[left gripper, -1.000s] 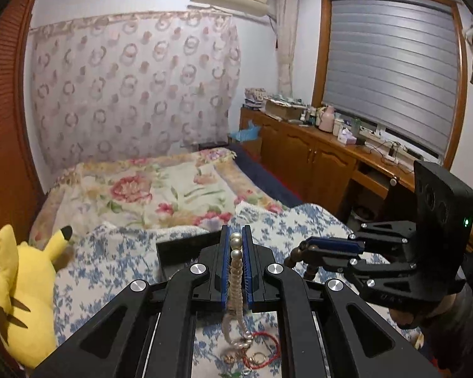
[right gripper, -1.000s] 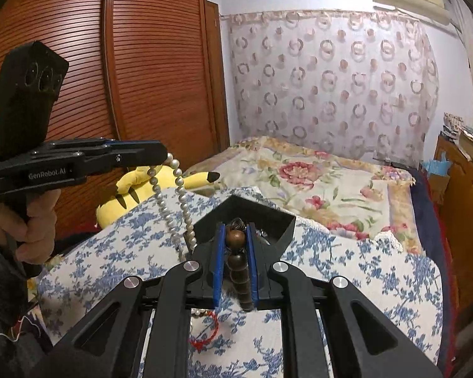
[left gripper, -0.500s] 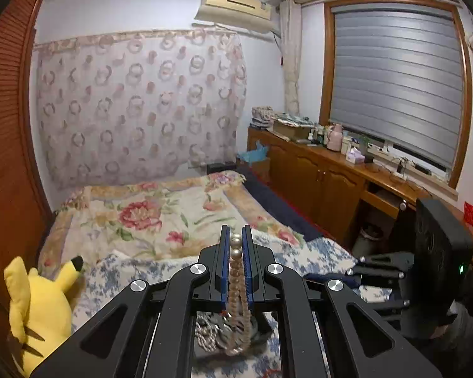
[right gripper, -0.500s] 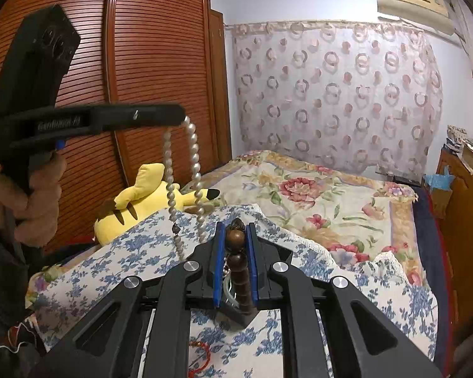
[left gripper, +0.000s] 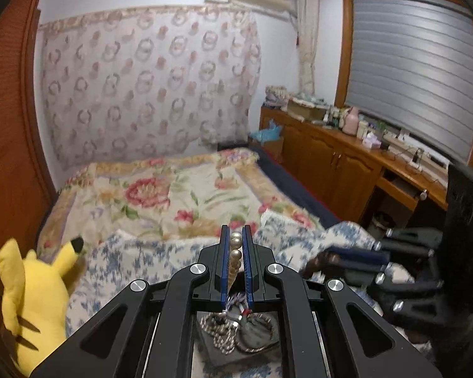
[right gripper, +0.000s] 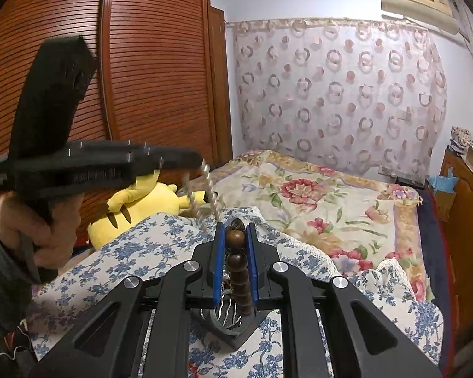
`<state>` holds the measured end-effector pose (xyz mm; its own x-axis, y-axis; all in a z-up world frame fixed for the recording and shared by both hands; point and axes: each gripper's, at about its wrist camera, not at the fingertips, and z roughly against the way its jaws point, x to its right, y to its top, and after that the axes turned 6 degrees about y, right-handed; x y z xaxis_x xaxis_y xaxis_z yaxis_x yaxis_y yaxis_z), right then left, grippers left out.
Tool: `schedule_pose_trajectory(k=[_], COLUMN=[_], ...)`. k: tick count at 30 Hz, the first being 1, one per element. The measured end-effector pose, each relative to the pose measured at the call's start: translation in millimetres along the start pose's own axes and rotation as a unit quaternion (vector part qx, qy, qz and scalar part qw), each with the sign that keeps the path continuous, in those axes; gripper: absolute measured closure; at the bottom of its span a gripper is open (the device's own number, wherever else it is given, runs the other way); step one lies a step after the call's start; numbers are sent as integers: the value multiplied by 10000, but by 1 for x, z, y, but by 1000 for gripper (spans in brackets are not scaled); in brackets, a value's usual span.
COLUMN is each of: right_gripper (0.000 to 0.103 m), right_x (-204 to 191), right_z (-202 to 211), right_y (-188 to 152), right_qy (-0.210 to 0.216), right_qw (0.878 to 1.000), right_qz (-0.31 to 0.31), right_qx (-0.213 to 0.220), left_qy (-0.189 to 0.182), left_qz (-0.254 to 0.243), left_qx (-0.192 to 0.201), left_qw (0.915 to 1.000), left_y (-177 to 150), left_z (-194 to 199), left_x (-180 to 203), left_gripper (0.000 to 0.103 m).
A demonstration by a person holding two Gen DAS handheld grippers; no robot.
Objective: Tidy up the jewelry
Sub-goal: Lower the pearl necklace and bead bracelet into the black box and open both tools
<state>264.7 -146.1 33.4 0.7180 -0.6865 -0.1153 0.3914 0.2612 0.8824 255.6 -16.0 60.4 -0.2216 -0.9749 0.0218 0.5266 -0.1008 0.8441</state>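
Above the bed, my left tool (left gripper: 236, 245) clamps a pearl necklace (left gripper: 235, 253), my right tool (right gripper: 235, 239) a wooden bead strand (right gripper: 236, 261); dangling over the black tray (right gripper: 236, 330), both could tangle.

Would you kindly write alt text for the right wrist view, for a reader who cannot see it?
The right gripper is shut on a brown wooden bead strand above a dark jewelry tray on a blue-floral bedspread. To its left, the left gripper dangles a pearl necklace, motion-blurred.
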Motion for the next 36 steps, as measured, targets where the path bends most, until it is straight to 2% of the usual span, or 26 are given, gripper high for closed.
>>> schedule_pose_trajectory(k=[7,11,24,26,29,30,31,36], right_gripper=[88,88,87,75,74,74,74,74], right_x=[12,16,15,15,14,13,11,-2], right_z=[-36,-54,-75,-72,-62,-58,-51,-25], right_y=[-7,-11,-24,-24,-26,-27,-30,-55], right_qy=[-17,-36,-19,-28,-73,-85,-124,-112], right_qw=[9996,9991,9983,9983,9984,9985,9985,9976], right_qz=[-129,-204,-222,-260,-264,-255,-234,-149], right_qx=[-238,-357,-540,-514,-485,-479,-477,-664], left_qy=[100,107,123,126,149,164,173,209], left_qz=[133,187,136,134,133,138,143,129], left_qx=[-490,-626,-676,-666,-666,-669,-663,-652], left_qw=[9987,9978,9975,9976,9976,9975,9975,9976], left_y=[-46,-61,-75,-74,-75,-75,-76,-90], left_z=[-25,-32,-35,-33,-32,-31,-29,-13], left_x=[-17,-22,-21,-21,-20,-21,-21,-20], left_gripper=[96,96,96,96,94,88,76,54])
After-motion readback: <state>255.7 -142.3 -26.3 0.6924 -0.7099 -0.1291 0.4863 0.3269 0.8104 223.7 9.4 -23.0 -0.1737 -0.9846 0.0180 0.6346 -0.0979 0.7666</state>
